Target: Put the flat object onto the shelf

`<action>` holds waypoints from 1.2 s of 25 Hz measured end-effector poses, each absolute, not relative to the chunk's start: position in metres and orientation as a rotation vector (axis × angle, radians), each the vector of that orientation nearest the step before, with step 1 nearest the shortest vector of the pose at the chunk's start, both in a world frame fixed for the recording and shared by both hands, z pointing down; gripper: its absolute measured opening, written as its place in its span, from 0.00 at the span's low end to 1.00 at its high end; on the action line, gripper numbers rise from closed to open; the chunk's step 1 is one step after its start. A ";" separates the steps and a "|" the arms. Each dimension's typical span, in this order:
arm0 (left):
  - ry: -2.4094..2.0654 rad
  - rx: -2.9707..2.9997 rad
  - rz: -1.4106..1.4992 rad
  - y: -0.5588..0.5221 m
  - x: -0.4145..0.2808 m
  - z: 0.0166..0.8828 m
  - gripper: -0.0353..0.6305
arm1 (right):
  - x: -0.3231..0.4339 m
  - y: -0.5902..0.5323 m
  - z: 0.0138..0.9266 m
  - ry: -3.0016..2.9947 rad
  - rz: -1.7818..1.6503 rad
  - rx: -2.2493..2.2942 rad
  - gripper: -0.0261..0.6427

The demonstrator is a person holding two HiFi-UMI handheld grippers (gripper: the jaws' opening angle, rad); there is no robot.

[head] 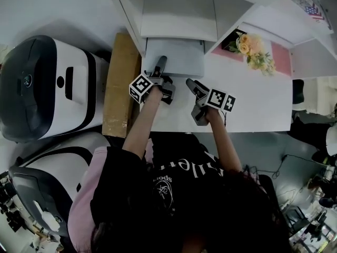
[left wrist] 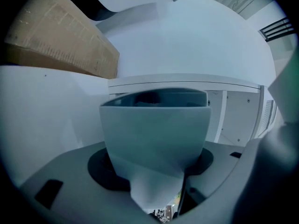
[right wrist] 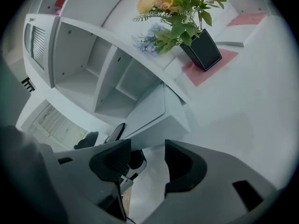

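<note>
handling: we judge the flat object (head: 176, 57) light and stiff. it is a thin slab that holds its line with only one edge pinched. its smooth faces look slippery, so a firm pinch seems wise. nothing about it looks fragile.
where to hold: we would take it by the near edge, at 6 o'clock of the slab and close to a corner. that leaves the far edge free to slide into the shelf (head: 129, 9).
looks: it is pale grey, rectangular and plain, with a slim edge. we see no print or marking on it.
place: it lies at 12 o'clock of both hands, with its far edge at the shelf's mouth and its near edge reaching out over the white table (head: 253, 99). we cannot tell how far in it sits.
left gripper (head: 160, 66): its jaws are clamped on the slab's near-left edge, and the panel fills that gripper's own view.
right gripper (head: 192, 84): its jaws stand wide apart with nothing between them. it is at 5 o'clock of the slab, near it but not touching.
nearby: flowers (head: 253, 49) in a dark pot stand at 3 o'clock of the slab, and a cardboard sheet (head: 118, 83) lies at 9 o'clock. both are clear of the path.
risk: we think a one-corner grip could let the slab swivel as it goes in.
</note>
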State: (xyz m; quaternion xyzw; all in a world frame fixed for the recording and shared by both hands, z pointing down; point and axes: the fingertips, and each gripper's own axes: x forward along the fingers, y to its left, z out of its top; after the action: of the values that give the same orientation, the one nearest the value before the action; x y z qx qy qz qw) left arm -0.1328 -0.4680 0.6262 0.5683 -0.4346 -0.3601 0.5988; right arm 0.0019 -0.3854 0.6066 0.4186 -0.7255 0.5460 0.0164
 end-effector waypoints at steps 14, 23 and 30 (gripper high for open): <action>-0.911 1.366 -0.775 -0.468 -0.127 0.637 0.60 | -0.003 -0.406 0.617 -2.208 1.813 1.315 0.38; -0.911 1.460 -0.546 -0.409 -0.126 0.644 0.63 | -0.004 -0.407 0.639 -2.170 1.852 1.306 0.38; -0.933 1.493 -0.498 -0.371 -0.135 0.641 0.63 | 0.001 -0.408 0.648 -2.182 1.866 1.327 0.38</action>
State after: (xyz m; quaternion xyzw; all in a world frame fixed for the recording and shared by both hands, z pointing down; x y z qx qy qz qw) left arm -0.1345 -0.3710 0.6408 0.6467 -0.4039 -0.2159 0.6099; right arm 0.0006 -0.4080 0.6480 0.4194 -0.6898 0.5900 -0.0108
